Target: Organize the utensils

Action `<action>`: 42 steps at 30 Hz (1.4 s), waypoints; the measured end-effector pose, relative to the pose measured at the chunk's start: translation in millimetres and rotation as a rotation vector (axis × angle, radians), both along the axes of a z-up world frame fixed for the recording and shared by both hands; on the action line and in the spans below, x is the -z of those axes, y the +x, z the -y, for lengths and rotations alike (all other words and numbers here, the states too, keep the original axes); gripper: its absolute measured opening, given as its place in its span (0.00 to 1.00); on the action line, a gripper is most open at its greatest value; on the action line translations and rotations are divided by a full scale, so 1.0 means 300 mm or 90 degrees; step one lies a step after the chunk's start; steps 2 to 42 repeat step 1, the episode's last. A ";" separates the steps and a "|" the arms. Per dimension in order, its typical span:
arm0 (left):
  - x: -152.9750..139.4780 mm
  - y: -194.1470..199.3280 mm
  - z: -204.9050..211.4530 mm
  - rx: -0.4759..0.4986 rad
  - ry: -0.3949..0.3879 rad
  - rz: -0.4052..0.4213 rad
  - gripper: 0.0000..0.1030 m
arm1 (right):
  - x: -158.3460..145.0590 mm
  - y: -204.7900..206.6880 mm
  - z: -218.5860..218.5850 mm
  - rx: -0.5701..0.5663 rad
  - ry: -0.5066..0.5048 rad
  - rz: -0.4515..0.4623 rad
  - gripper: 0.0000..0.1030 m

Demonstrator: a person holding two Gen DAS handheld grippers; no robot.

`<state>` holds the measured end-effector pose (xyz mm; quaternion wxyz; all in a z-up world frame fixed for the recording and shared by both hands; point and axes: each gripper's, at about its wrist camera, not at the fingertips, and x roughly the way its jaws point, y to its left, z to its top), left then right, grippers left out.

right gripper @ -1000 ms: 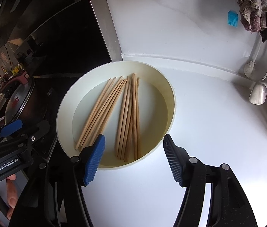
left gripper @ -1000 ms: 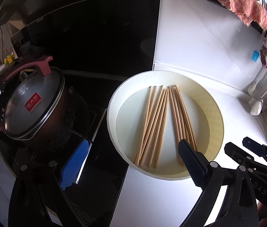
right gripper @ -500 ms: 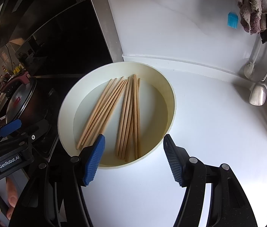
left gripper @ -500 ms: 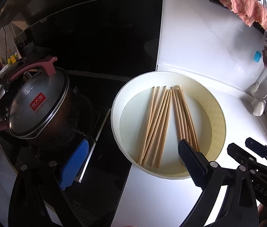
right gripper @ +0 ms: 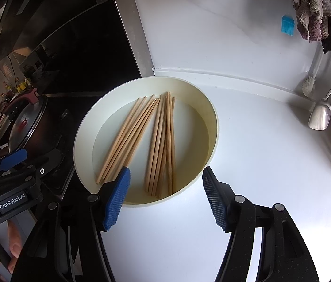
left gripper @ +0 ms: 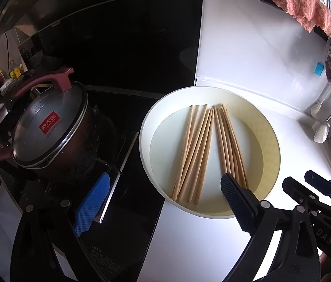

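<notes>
Left wrist: left gripper (left gripper: 163, 195) hangs fingers spread wide, empty, straddling the near rim of the cream basin (left gripper: 146, 164). Chopsticks (left gripper: 209, 150) lie inside in two loose bundles; a lidded pot (left gripper: 48, 129) sits beside on the stove.

Right wrist: right gripper (right gripper: 165, 197) also spread, empty, above the basin's near edge (right gripper: 81, 141). Chopsticks (right gripper: 146, 138) rest loose. Could be pre-grasp or just released; any pick needs fingers lowered across a bundle.

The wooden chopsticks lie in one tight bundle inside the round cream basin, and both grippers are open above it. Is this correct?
Not quite. The wooden chopsticks lie in two separate bundles inside the round cream basin, as the right wrist view shows. Both grippers, left and right, are open.
</notes>
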<state>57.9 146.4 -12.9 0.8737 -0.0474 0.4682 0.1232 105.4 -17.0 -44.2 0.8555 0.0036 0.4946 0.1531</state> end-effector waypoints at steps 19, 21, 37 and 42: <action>0.000 0.001 0.000 0.001 0.000 -0.001 0.91 | 0.000 0.000 0.000 0.000 0.000 0.000 0.60; 0.000 0.001 0.000 0.001 0.000 -0.001 0.91 | 0.000 0.000 0.000 0.000 0.000 0.000 0.60; 0.000 0.001 0.000 0.001 0.000 -0.001 0.91 | 0.000 0.000 0.000 0.000 0.000 0.000 0.60; 0.000 0.001 0.000 0.001 0.000 -0.001 0.91 | 0.000 0.000 0.000 0.000 0.000 0.000 0.60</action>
